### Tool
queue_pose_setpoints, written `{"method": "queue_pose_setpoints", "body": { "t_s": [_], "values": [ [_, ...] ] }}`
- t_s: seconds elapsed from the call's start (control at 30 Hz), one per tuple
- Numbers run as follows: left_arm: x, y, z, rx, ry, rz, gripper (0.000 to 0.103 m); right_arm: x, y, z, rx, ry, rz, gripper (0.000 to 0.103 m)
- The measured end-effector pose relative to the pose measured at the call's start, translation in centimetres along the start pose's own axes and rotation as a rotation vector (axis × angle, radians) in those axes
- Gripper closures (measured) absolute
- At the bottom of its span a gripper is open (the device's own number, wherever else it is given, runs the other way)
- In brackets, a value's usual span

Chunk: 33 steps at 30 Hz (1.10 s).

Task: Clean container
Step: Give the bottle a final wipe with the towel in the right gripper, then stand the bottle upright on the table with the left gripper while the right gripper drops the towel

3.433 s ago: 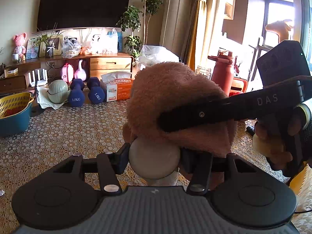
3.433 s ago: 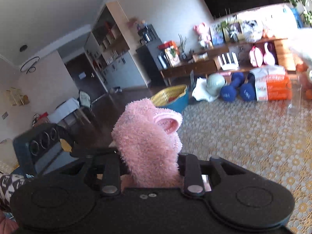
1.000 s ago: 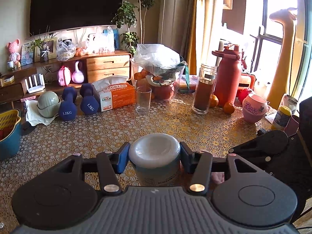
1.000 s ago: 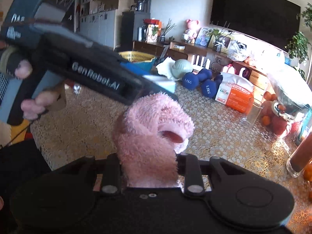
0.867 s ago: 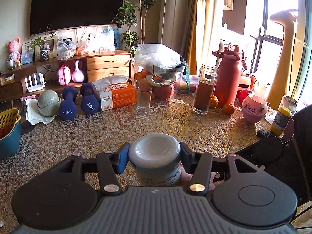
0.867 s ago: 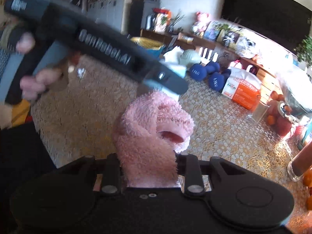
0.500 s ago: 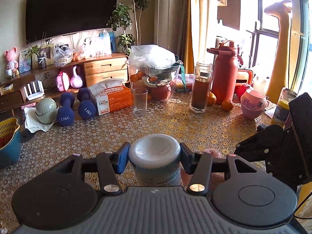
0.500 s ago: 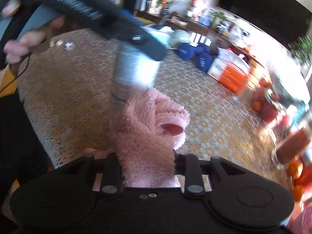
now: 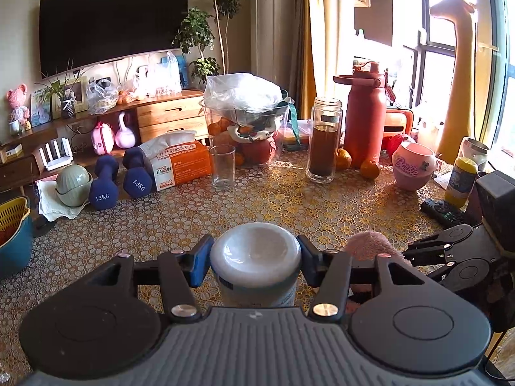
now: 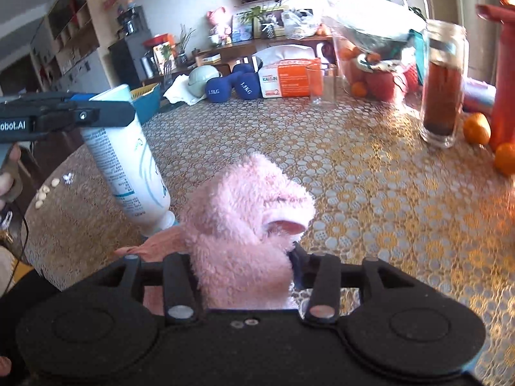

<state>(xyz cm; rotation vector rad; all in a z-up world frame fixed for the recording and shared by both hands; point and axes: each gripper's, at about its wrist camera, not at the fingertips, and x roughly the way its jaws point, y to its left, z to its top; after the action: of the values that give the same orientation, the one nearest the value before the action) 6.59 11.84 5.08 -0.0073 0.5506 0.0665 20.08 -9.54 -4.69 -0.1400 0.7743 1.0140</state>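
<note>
1. My left gripper [image 9: 256, 265] clamps the container [image 9: 256, 259], a white tube with a pale cap, its blue pads pressed on either side just below the cap.
2. Seen from my right wrist, the container [image 10: 124, 157] hangs tilted, far end up at the left and cap end [image 10: 157, 225] low, just above the patterned tablecloth [image 10: 370, 199].
3. My right gripper [image 10: 243, 268] has just been widening its jaws; the fluffy pink cloth [image 10: 244, 234] sits between them, bunched upright, and the right-hand pad stands clear of it.
4. The cloth lies just right of the cap end, near the table's near edge.
5. Far side: a drinking glass [image 9: 222, 167], a dark-filled jar [image 9: 323, 144], a red bottle [image 9: 365, 112].
</note>
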Motion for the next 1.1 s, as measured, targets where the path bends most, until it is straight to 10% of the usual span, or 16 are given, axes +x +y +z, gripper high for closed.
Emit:
{"method": "queue_pose_setpoints", "body": {
  "t_s": [1.1],
  "values": [
    [-3.3, 0.4, -1.1, -0.094, 0.007, 0.012, 0.019, -7.8, 1.3, 0.2, 0.050, -0.192, -0.096, 0.044]
  ]
}}
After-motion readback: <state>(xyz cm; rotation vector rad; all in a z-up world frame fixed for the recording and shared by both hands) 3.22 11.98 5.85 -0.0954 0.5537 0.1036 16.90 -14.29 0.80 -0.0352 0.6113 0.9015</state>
